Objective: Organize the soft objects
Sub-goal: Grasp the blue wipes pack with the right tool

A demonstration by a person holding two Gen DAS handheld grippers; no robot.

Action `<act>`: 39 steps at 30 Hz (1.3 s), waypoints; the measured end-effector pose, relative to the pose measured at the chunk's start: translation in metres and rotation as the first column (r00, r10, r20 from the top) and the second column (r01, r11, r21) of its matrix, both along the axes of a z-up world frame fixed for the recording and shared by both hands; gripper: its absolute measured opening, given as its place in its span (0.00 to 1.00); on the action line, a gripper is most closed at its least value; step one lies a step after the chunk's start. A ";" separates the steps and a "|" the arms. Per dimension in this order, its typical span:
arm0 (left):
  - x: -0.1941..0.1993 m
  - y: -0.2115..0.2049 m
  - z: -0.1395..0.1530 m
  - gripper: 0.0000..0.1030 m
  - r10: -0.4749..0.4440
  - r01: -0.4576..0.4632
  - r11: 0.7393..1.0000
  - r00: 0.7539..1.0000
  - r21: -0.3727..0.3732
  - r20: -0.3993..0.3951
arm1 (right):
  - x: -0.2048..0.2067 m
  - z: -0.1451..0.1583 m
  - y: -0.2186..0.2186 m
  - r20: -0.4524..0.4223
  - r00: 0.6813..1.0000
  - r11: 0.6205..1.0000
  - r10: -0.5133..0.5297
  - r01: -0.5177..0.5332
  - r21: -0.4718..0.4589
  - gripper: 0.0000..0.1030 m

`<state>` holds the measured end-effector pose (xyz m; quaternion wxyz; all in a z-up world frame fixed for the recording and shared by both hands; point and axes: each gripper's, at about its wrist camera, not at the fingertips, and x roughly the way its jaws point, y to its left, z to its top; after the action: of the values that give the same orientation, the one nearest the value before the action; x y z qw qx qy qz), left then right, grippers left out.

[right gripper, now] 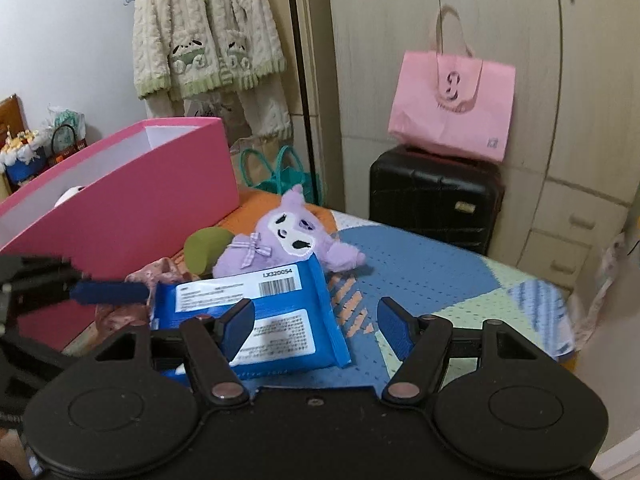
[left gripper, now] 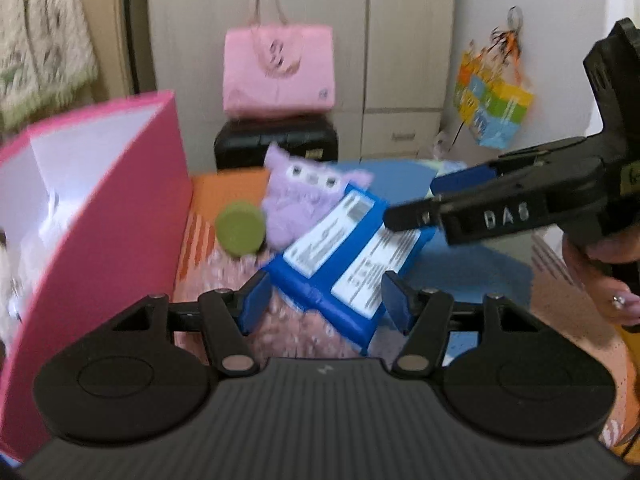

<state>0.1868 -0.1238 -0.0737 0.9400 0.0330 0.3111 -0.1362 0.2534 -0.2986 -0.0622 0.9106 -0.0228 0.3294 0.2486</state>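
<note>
Since the blue wipes pack [left gripper: 344, 256] lies flat on the bedspread [right gripper: 440, 276] beside the pink box [left gripper: 120, 200], long axis diagonal, left gripper [left gripper: 324, 300] sits nearest, jaws part-open straddling its near corner, empty. Right gripper [right gripper: 316, 320] likewise part-open, holding nothing, over the pack's right edge.

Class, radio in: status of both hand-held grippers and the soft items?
Both hand-held grippers open, empty. Blue packet beneath, leaning on purple plush. Pink box unobstructed.

We are looking into a home bedroom: patchwork bedspread [right gripper: 420, 276], wardrobe doors [right gripper: 400, 40], fleecy cardigan [right gripper: 204, 32] hanging, black suitcase [right gripper: 436, 196].
</note>
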 end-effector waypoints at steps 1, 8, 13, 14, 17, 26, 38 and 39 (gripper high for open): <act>0.003 0.002 -0.003 0.58 0.010 -0.010 1.000 1.000 -0.011 -0.026 | 0.004 -0.002 -0.001 -0.014 1.000 1.000 0.005 -0.005 0.015 0.71; 0.008 0.022 -0.011 0.44 0.033 -0.042 0.988 0.997 -0.147 -0.063 | 0.020 -0.022 -0.005 -0.131 0.991 0.995 0.032 -0.019 0.100 0.58; 0.009 0.026 -0.017 0.34 0.072 -0.082 0.975 0.996 -0.205 -0.057 | 0.015 -0.022 -0.005 -0.141 0.988 0.992 0.063 -0.046 0.120 0.49; 0.010 0.026 -0.019 0.33 0.073 -0.084 0.974 0.996 -0.210 -0.060 | 0.014 -0.023 -0.005 -0.140 0.988 0.992 0.065 -0.048 0.119 0.49; 0.008 0.025 -0.019 0.32 0.074 -0.084 0.975 0.996 -0.208 -0.054 | 0.010 -0.023 -0.005 -0.127 0.989 0.992 0.076 -0.062 0.114 0.50; 0.006 0.015 -0.018 0.48 0.000 -0.008 0.984 0.999 -0.176 -0.045 | 0.000 -0.025 0.000 -0.072 0.990 0.991 0.122 -0.117 0.073 0.62; -0.016 0.012 0.001 0.44 0.007 0.007 0.992 0.995 -0.125 0.104 | -0.042 -0.016 0.000 -0.003 1.000 1.000 -0.024 0.024 -0.014 0.11; -0.015 0.011 0.001 0.41 -0.004 0.017 0.992 0.994 -0.121 0.105 | -0.046 -0.015 -0.001 0.007 0.999 0.999 -0.038 0.039 -0.021 0.07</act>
<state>0.1720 -0.1128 -0.0723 0.9545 -0.0157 0.2522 -0.1581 0.2070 -0.2998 -0.0771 0.9160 -0.0267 0.3294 0.2275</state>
